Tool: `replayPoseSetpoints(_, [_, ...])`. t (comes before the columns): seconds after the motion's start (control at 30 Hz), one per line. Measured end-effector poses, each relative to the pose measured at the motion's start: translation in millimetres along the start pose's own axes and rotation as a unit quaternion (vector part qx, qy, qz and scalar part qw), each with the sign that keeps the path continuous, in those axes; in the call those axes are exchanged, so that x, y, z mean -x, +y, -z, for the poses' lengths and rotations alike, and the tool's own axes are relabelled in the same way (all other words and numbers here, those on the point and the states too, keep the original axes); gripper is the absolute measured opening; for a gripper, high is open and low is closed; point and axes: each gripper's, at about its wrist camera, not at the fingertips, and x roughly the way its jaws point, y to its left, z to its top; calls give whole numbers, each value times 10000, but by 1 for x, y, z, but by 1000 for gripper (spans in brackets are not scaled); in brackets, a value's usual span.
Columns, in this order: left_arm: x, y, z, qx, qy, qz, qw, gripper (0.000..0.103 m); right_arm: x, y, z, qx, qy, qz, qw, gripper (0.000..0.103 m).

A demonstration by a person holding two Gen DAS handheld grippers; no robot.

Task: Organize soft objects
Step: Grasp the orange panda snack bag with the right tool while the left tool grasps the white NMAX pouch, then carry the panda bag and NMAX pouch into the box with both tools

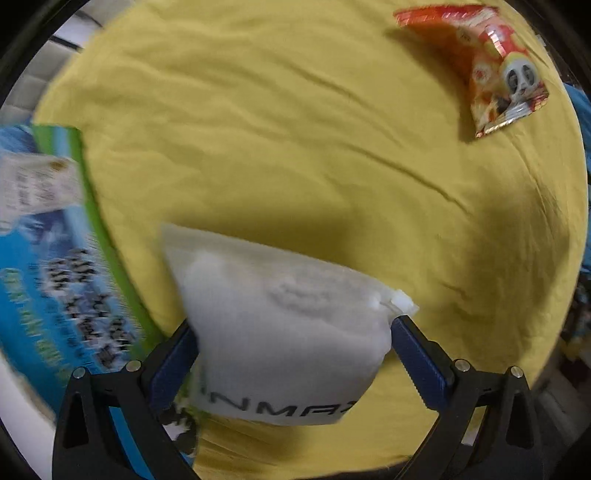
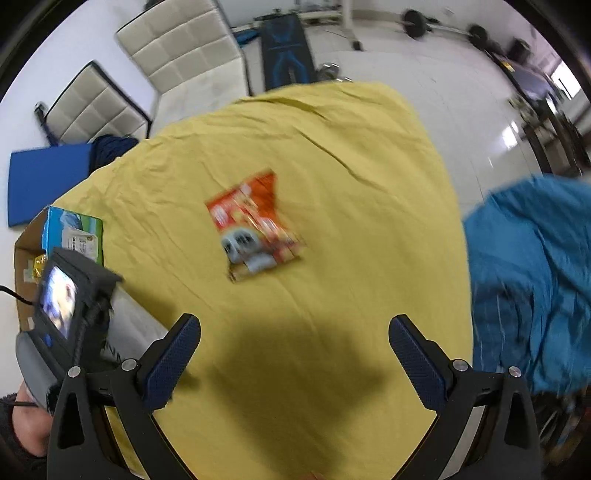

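My left gripper (image 1: 291, 325) is shut on a white soft pouch (image 1: 280, 325) with dark letters, held above the yellow cloth (image 1: 295, 147). A blue and green cardboard box (image 1: 55, 266) is close at its left. An orange snack packet with a panda face (image 1: 487, 70) lies on the cloth at the far right; it also shows in the right wrist view (image 2: 255, 225), ahead of my right gripper (image 2: 295, 328). My right gripper is open and empty above the cloth. The left gripper's body (image 2: 70, 314) shows at the left of the right wrist view.
The box (image 2: 70, 236) stands at the table's left edge. A blue cloth (image 2: 532, 280) hangs at the right. Beyond the table are white cushioned chairs (image 2: 184, 55), a blue mat (image 2: 44, 177), a bench and barbell weights (image 2: 443, 26) on a white floor.
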Motion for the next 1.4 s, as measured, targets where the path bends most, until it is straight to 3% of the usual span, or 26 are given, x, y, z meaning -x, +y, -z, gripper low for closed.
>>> replayPoseSetpoints(0.1, [-16, -2, -5, 81, 279, 319, 9991, 103, -21, 17, -29, 192, 114, -116, 9997, 103])
replayPoseSetpoints(0.23, [-19, -2, -6, 223, 97, 345, 9991, 102, -61, 34, -62, 308, 451, -72, 9985, 102])
replayPoseSetpoints(0.27, [-20, 1, -5, 255, 57, 350, 9990, 101, -69, 36, -66, 319, 522, -20, 9981, 96])
replayPoseSetpoints(0.33, [-21, 0, -4, 332, -33, 344, 9989, 101, -84, 40, -72, 399, 707, 41, 9967, 60])
replayPoseSetpoints(0.4, [-18, -3, 2, 453, -99, 371, 9982, 101, -95, 44, -73, 481, 843, 148, 9952, 52])
replayPoseSetpoints(0.53, [-20, 6, 9, 907, -234, 636, 9936, 101, -94, 40, -66, 509, 876, 252, 9945, 46])
replayPoseSetpoints(0.67, [-20, 5, 8, 1249, -352, 1086, 9856, 101, -85, 16, -48, 406, 1078, 366, 9927, 43])
replayPoseSetpoints(0.83, [-5, 9, 18, 1229, -454, 1385, 9817, 101, -73, -8, -12, 240, 1299, 305, 9908, 41])
replayPoseSetpoints(1.03, [-4, -16, 23, 864, -386, 1039, 9901, 101, -66, -18, 37, 76, 1374, 124, 9904, 41])
replayPoseSetpoints(1.1, [-3, -46, 19, 747, -348, 862, 9929, 101, -68, -18, 47, 17, 1357, 136, 9906, 41])
replayPoseSetpoints(1.27, [-34, -58, 19, 573, -213, 446, 9971, 103, -65, -18, 53, -48, 1266, 148, 9918, 41])
replayPoseSetpoints(1.4, [-35, -65, 22, 698, -446, 328, 9960, 103, -68, -15, 55, -74, 1244, 100, 9921, 42])
